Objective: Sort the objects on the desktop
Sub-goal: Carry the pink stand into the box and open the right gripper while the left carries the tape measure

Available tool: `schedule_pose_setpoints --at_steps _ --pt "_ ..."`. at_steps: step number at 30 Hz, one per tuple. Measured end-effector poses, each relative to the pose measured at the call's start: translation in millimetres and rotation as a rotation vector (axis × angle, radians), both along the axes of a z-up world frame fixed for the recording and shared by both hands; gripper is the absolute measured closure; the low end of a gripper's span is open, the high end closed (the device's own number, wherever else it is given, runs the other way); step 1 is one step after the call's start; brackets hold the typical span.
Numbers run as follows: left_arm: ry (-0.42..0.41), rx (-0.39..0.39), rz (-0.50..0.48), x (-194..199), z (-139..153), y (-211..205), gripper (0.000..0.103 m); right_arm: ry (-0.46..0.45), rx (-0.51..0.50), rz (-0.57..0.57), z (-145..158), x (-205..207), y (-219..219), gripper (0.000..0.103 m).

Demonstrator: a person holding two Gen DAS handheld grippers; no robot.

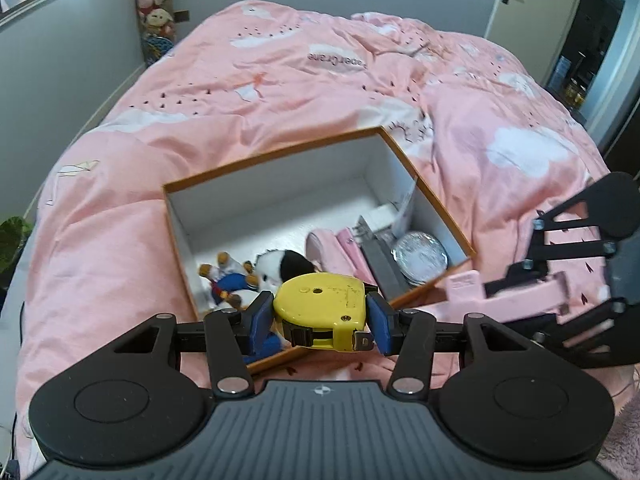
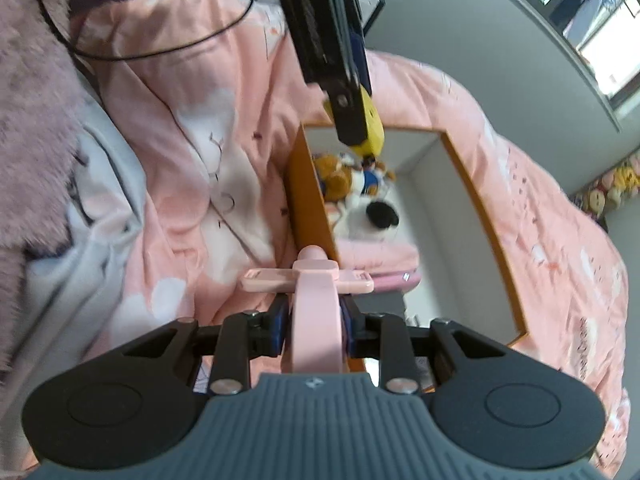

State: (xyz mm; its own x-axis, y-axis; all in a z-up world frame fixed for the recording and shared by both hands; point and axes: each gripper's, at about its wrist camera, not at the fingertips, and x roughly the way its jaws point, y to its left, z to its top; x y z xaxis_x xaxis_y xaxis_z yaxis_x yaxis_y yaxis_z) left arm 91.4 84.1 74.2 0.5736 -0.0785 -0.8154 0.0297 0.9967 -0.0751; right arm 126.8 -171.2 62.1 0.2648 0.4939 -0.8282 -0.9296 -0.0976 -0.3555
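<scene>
A bed covered by a rumpled pink cotton quilt printed with white clouds and small dark birds [image 1: 304,92] carries everything. Directly on the quilt sits one open rectangular cardboard box with orange outer walls and a white inside [image 1: 280,184], turned at an angle, its near corner toward the cameras. Beside the box's near wall, in the right wrist view, a pale grey-blue cloth [image 2: 100,216] and a fluffy mauve fabric [image 2: 36,112] lie against the quilt's edge.
</scene>
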Motion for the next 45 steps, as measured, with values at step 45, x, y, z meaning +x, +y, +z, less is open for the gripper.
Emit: schedule_pose_setpoints --at_steps 45 --pt "-0.007 0.061 -0.005 74.5 -57.3 66.6 0.045 0.106 -0.002 0.047 -114.2 202.3 156.9 0.074"
